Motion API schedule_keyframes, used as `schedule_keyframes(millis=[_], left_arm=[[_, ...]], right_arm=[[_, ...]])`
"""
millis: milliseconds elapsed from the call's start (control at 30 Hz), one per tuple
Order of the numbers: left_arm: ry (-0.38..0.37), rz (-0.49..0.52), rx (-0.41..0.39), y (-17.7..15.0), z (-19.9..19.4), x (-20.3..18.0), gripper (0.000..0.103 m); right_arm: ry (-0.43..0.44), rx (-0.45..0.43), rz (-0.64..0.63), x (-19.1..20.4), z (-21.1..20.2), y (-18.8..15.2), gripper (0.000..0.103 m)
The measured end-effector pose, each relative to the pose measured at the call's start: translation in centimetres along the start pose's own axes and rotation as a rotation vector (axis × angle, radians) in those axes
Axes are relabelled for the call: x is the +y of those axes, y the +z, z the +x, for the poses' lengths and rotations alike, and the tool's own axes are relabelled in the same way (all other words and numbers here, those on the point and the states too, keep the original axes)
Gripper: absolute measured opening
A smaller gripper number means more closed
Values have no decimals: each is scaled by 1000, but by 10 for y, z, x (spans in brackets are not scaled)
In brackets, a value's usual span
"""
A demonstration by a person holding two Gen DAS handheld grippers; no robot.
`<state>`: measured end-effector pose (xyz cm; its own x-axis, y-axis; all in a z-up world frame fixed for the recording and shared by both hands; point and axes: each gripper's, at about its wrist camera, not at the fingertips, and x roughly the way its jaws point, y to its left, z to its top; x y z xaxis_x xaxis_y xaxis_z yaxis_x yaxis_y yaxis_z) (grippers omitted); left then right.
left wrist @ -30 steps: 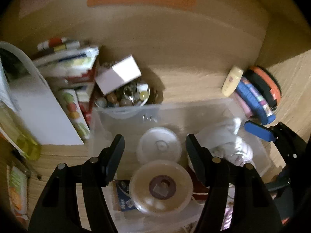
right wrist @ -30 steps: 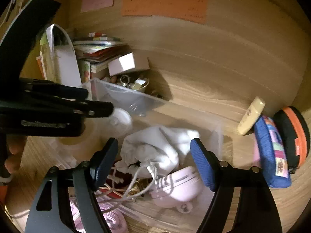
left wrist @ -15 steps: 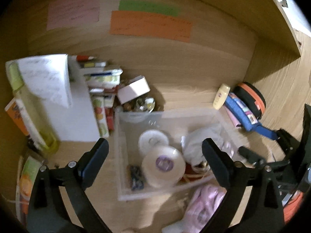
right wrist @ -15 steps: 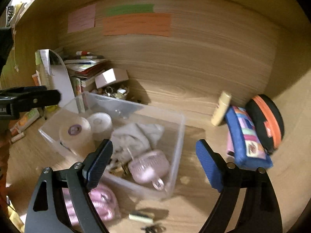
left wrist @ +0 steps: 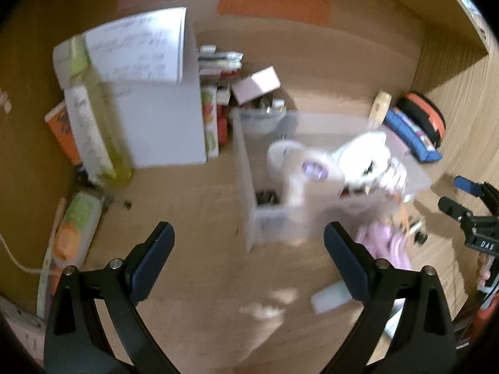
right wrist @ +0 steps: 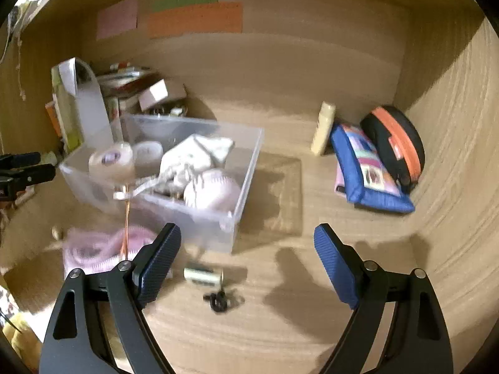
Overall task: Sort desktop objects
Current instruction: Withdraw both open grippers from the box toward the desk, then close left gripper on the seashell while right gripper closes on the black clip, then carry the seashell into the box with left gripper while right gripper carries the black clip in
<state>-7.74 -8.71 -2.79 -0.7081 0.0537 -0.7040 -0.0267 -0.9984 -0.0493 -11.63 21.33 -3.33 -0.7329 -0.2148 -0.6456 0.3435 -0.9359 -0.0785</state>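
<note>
A wood-grain counter [right wrist: 312, 327] sits inside a wooden alcove with pink, green and orange paper notes [right wrist: 195, 18] stuck flat on its back wall.

In the right wrist view, the right hand-held gripper [right wrist: 246, 258] hangs wide open with nothing between its ribbed blue pads. At about 10 o'clock from it stands a clear, rectangular plastic bin [right wrist: 246, 168]. Inside lie two round rolls of translucent tape [right wrist: 110, 160], a crumpled white drawstring cloth bag [right wrist: 195, 155] and a smooth, rounded pink object [right wrist: 212, 190]. Just in front of the bin, on the counter, lie a soft pink ridged item [right wrist: 99, 249], a small metallic cylinder [right wrist: 202, 274] and a tiny black clip [right wrist: 220, 300]. At 2 o'clock, a cream tube [right wrist: 324, 127] leans upright beside a blue fabric pouch [right wrist: 365, 171] and a black oval case with an orange band [right wrist: 396, 143].

In the blurred left wrist view, the left hand-held gripper [left wrist: 248, 249] is also spread wide and empty. At 11 o'clock stand a white paper-covered block [left wrist: 156, 103] and a tall yellow-green bottle [left wrist: 99, 118], with stacked packets [left wrist: 218, 93] between them and the bin.
</note>
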Motion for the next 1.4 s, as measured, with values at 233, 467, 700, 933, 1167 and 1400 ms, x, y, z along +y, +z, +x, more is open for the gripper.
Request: schedule_keyframes(millis=[233,467,700,933,1167,1400], left_arm=[[34,27,107,-41,17,1,98],[91,64,117,-65,25,-8,98],[57,60,122,-67,22,-14,96],[36,53,148,-65,24,-12,62],[28,44,148,-60,23,-13,48],[23,51,142,-56,20,-13,41]], right_arm=[[10,86,-38,8,8,-29,86],[36,127,-14,12,10,-50,86],[56,120,-2,14,6,-55,85],[86,145,-79,21,15,-47,61],[116,212,-73,18,36,-48,33],[141,204,-54,15,38,-48,19]])
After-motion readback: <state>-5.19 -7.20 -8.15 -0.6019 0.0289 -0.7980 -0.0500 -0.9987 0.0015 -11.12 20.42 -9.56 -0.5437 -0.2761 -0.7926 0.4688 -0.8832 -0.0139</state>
